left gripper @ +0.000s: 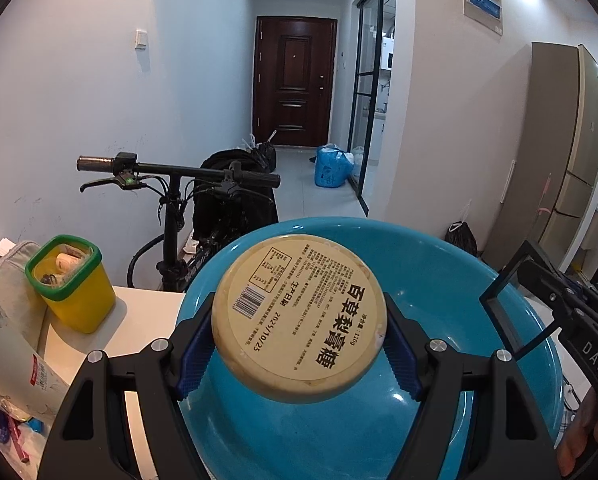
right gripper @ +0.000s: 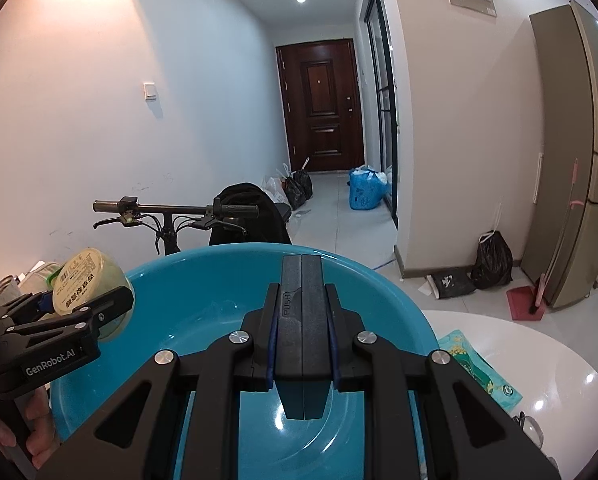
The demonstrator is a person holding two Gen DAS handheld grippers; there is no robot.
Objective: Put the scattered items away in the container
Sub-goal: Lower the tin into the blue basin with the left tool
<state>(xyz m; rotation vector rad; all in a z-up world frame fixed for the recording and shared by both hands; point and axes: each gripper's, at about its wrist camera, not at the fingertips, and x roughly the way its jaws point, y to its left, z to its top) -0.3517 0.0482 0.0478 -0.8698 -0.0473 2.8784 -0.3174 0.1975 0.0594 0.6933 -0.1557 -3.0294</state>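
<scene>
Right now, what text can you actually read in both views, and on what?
"百草梨膏糖", "2025/10/25", "110g": label on the round tub in the left claw.
"PUSH": dark case in the right claw.
"GenRobot.AI": left claw body.
"DAS": right claw body.
Tub's fine print, barcode digits, table packets: too small.

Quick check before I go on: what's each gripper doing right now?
Left gripper: shut on the round tub, above the blue basin.
Right gripper: shut on a dark grey case, above the same basin.
</scene>
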